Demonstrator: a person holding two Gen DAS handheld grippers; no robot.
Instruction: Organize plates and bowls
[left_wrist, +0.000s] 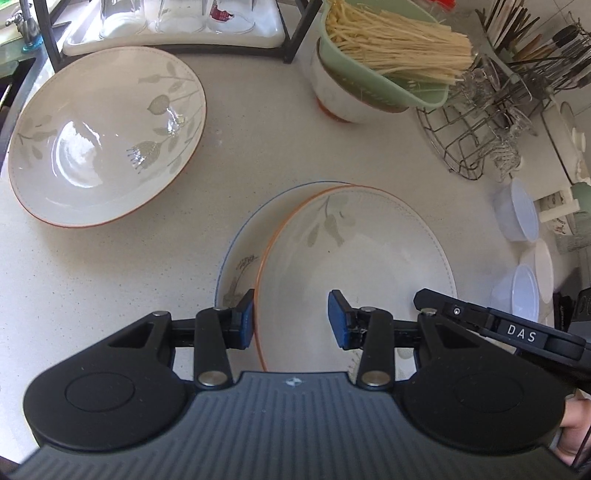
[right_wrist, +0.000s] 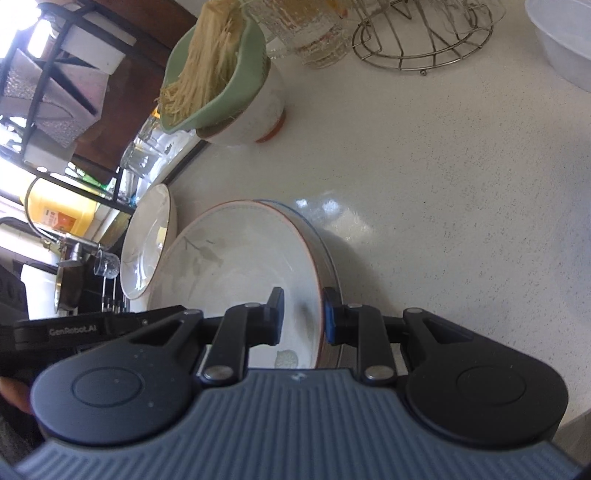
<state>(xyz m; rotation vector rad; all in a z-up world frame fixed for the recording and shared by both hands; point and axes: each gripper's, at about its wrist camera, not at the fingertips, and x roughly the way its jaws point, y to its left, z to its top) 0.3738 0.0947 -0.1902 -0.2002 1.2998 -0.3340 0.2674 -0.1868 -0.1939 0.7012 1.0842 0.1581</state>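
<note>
left gripper (left_wrist: 291, 318) tipped steeply down over the orange-rimmed bowl (left_wrist: 354, 273), fingers apart either side of its near-left rim, not pinching | right gripper (right_wrist: 303, 314) angled down, clamped on that bowl's right rim | bowl sits on a blue-rimmed plate (left_wrist: 236, 258) on the counter (left_wrist: 229, 140) | second bowl (left_wrist: 107, 136) off to the left

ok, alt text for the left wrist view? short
The left gripper hangs open over an orange-rimmed bowl nested in a blue-rimmed bowl on a pale counter, its fingers straddling the near rim without pressing it. A second orange-rimmed bowl sits upper left; a green strainer of noodles rests in a white bowl behind.
</note>
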